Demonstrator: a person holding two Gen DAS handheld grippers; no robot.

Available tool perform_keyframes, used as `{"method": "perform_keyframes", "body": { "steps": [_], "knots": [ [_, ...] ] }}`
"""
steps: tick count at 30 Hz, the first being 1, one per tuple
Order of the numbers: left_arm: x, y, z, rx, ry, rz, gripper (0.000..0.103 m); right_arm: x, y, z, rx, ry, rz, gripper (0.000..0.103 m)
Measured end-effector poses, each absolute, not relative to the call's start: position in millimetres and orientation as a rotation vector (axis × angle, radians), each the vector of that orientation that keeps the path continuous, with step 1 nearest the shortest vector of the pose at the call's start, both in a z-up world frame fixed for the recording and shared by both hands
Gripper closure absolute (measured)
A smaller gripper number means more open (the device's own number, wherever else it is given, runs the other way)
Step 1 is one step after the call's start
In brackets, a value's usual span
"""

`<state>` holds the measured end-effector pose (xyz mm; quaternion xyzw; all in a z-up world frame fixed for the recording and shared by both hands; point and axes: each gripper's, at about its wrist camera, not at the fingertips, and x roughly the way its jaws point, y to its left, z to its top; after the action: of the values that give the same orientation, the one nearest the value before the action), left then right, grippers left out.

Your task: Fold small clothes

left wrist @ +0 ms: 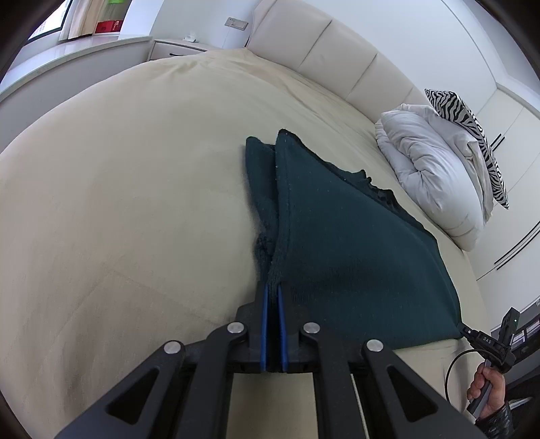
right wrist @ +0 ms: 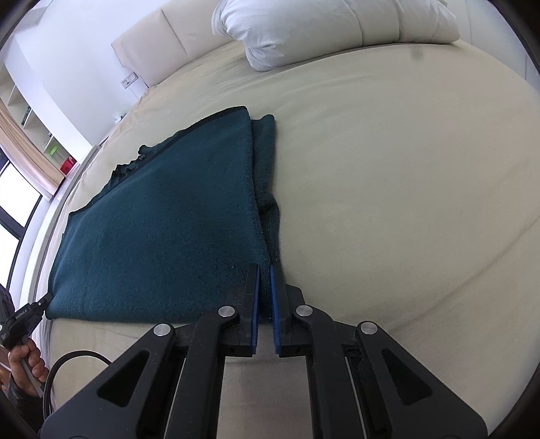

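Dark teal fleece garment (left wrist: 354, 243) lies mid-frame on the beige bed sheet (left wrist: 118, 202), folded double. Left gripper (left wrist: 272, 287) clamped on its near-left corner; right gripper (right wrist: 265, 270) nipping the opposite corner (pads narrow, prob. gripping). White duvet (right wrist: 320, 27) top of frame.

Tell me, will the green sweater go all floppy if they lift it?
Probably floppy: the dark green sweater already creases and bunches where the left gripper and right gripper pinch its corners. Its thick, fuzzy knit likely grips, not slips. It won't roll.
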<state>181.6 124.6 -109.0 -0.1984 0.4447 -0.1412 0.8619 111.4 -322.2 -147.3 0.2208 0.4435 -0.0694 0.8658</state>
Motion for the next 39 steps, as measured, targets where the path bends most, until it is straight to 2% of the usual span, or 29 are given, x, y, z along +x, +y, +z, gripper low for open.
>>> {"method": "perform_keyframes", "body": {
  "steps": [14, 18, 25, 26, 30, 39],
  "knots": [
    [182, 130, -116, -0.463, 0.951, -0.293, 0.095, 110, -320, -148, 0.448, 0.936, -0.152, 0.098],
    [181, 135, -111, -0.491, 0.968, -0.274, 0.085, 109, -323, -150, 0.468, 0.939, -0.140, 0.098],
    [189, 127, -62, -0.380, 0.852, -0.226, 0.083, 103, -328, -117, 0.473, 0.875, -0.200, 0.085],
    [196, 119, -57, -0.359, 0.840, -0.233, 0.079, 106, -324, -110, 0.469, 0.861, -0.184, 0.085],
    [226, 80, -49, -0.274, 0.781, -0.248, 0.066, 150, -295, -96, 0.478, 0.855, -0.044, 0.085],
    [289, 11, -76, -0.123, 0.795, -0.247, 0.066, 283, -213, -129, 0.629, 0.899, 0.245, 0.085]
  ]
}}
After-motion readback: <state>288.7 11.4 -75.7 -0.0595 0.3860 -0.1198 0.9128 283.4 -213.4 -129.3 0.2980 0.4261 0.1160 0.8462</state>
